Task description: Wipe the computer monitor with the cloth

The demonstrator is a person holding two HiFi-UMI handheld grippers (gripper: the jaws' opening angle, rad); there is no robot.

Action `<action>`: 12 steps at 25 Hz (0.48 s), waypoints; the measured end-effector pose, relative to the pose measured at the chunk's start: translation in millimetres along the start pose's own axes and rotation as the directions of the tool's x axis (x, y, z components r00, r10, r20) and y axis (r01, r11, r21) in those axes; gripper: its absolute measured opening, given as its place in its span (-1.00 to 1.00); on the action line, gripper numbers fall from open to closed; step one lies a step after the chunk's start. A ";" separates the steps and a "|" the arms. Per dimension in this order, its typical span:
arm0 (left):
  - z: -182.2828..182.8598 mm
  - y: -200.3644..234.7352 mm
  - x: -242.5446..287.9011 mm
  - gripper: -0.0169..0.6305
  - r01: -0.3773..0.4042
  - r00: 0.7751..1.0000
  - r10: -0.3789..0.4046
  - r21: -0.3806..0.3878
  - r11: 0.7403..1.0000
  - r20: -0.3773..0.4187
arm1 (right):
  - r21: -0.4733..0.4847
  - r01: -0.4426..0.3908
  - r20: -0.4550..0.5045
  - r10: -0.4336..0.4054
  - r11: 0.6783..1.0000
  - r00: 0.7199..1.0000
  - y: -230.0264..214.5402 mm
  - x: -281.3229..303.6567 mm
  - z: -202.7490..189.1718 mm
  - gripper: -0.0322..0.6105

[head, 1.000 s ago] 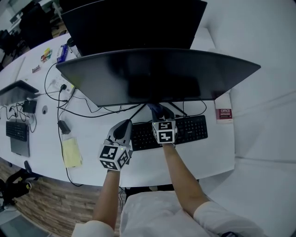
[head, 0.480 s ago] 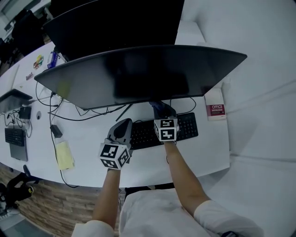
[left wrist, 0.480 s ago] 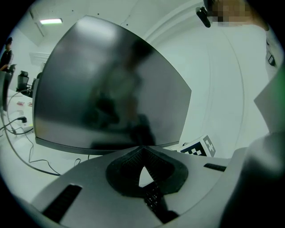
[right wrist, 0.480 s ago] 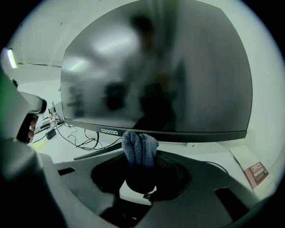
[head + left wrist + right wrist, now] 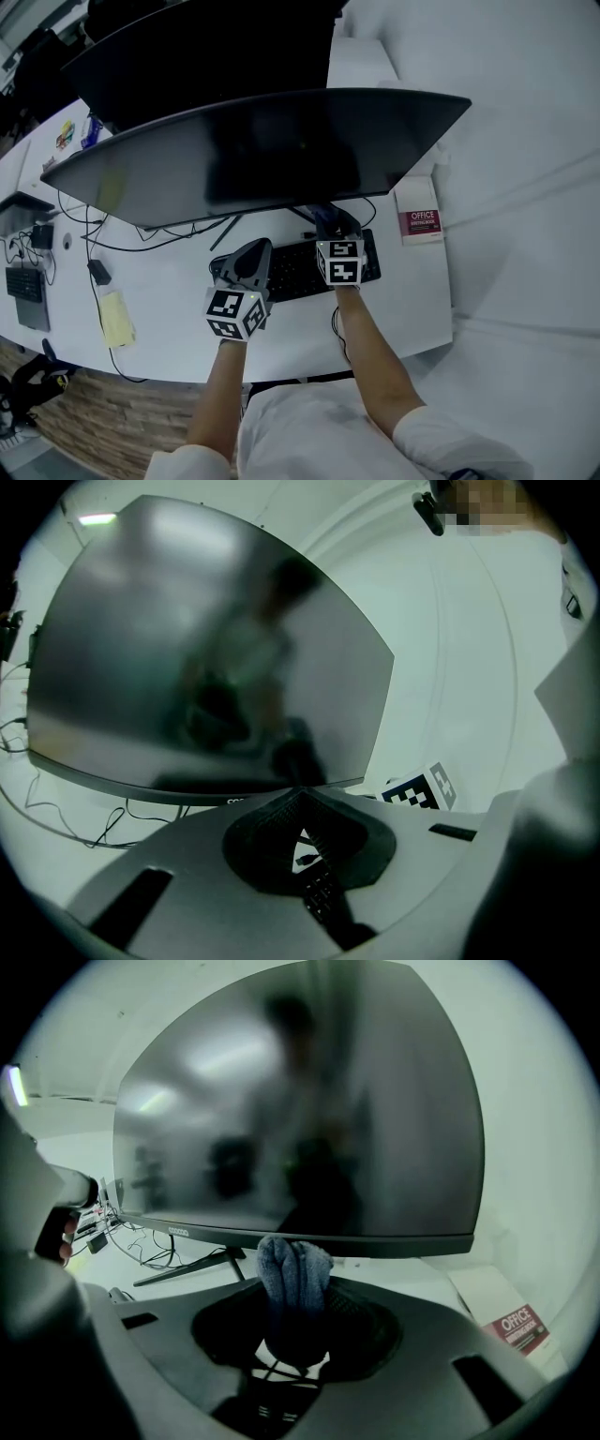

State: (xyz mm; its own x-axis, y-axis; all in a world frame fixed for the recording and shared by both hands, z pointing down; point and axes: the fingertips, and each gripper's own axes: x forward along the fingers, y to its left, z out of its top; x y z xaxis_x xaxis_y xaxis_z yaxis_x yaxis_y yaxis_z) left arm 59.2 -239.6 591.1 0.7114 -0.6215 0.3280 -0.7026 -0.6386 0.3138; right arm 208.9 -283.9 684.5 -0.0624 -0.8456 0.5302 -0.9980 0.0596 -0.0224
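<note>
A wide curved black monitor [image 5: 262, 150] stands on the white desk [image 5: 178, 272], its dark screen filling both gripper views [image 5: 206, 667] [image 5: 309, 1119]. My right gripper [image 5: 330, 223] is shut on a bunched blue-grey cloth [image 5: 294, 1279], held just below the screen's lower edge over the keyboard [image 5: 300, 267]. The cloth [image 5: 327, 220] peeks out ahead of the marker cube. My left gripper [image 5: 246, 261] hovers to the left of it above the keyboard, jaws shut with nothing between them [image 5: 298, 817].
A second dark monitor [image 5: 206, 47] stands behind the first. Cables [image 5: 141, 234] trail across the desk at left, with a yellow notepad [image 5: 114, 317] near the front edge. A red-labelled box [image 5: 417, 225] lies at right. A laptop [image 5: 21, 281] sits far left.
The view has shifted so the monitor and desk items slid leftward in frame. Both grippers stay in about the same place under the screen.
</note>
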 end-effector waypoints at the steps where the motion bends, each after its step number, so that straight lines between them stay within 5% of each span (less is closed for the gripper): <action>1: -0.7 -4.9 3.9 -0.92 0.003 1.000 -0.003 0.004 1.000 -0.001 | 0.004 0.006 0.003 -0.006 1.000 1.000 -8.1 -1.2 -0.4 -0.44; 12: -7.9 -46.5 36.9 -0.92 0.017 1.000 -0.017 0.009 1.000 -0.023 | 0.037 0.042 0.012 -0.042 0.998 0.999 -75.8 -12.9 -6.2 -0.44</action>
State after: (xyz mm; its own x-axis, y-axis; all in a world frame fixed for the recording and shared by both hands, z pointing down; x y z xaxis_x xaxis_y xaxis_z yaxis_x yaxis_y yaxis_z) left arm 118.0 -229.2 595.6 0.7228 -0.6002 0.3426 -0.6901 -0.6534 0.3112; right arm 285.5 -274.2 684.6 -0.0204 -0.8537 0.5203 -0.9995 0.0047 -0.0314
